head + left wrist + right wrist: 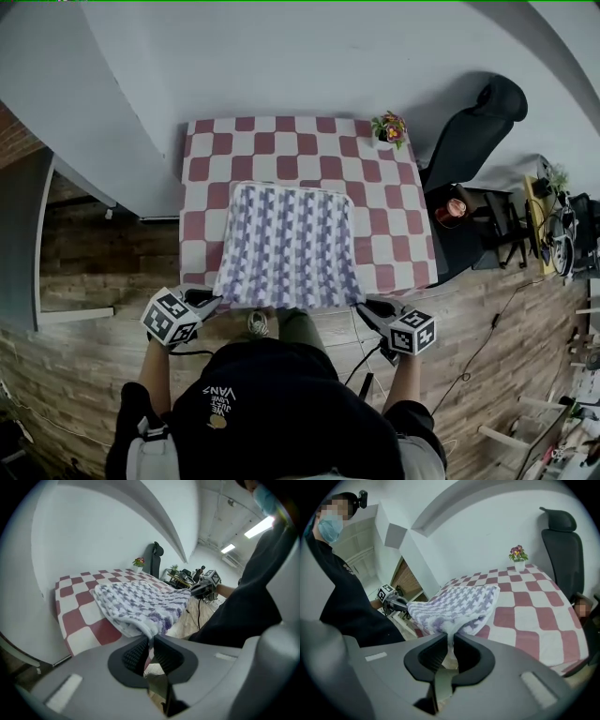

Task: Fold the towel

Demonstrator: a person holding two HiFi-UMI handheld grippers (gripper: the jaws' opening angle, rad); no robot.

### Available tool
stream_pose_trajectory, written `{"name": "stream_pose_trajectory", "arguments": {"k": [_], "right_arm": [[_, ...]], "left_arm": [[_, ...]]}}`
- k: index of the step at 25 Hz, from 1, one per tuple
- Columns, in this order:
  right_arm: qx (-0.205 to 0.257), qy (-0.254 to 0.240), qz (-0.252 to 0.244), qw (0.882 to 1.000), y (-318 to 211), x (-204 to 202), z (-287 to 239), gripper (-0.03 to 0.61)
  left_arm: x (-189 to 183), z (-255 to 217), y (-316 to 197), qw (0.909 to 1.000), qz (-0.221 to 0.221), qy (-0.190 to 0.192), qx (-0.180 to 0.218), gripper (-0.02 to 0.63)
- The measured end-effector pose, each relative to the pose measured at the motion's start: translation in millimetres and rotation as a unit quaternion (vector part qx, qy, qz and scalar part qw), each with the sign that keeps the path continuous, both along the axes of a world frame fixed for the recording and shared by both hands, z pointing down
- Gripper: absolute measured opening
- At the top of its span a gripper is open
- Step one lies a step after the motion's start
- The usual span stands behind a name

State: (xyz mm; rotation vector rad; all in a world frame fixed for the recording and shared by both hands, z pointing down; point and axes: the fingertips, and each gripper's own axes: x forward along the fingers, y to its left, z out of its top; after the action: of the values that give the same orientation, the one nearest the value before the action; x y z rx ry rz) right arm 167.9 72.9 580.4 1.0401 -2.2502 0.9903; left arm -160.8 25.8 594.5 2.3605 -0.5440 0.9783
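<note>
Left gripper (151,641) clamped on the near left corner of the towel (286,244), right gripper (451,643) clamped on the near right corner, cloth pinched between the pads on both. Towel lies spread on the checkered table (384,187), near edge raised at the table front. Looks like the grab for folding it toward the far side. Only container: small pot (386,141) at the far right corner, flowers in it, well apart from the towel. Black chair (473,127) beyond.
</note>
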Motion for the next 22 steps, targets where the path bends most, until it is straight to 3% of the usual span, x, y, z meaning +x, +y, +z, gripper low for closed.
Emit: {"name": "stream_pose_trajectory", "arguments": {"k": [5, 13, 22], "right_arm": [[0.005, 0.004, -0.008, 1.000, -45, 8, -7, 0.040], [0.014, -0.004, -0.002, 1.000, -152, 25, -16, 0.038], [-0.024, 0.014, -0.001, 1.000, -241, 35, 23, 0.035]], "left_arm": [[8, -5, -38, 0.9996, 0.008, -0.028, 0.003, 0.035], [26, -17, -145, 0.9981, -0.017, -0.051, 0.030, 0.032], [39, 22, -239, 0.9941, -0.051, -0.094, 0.021, 0.029]]}}
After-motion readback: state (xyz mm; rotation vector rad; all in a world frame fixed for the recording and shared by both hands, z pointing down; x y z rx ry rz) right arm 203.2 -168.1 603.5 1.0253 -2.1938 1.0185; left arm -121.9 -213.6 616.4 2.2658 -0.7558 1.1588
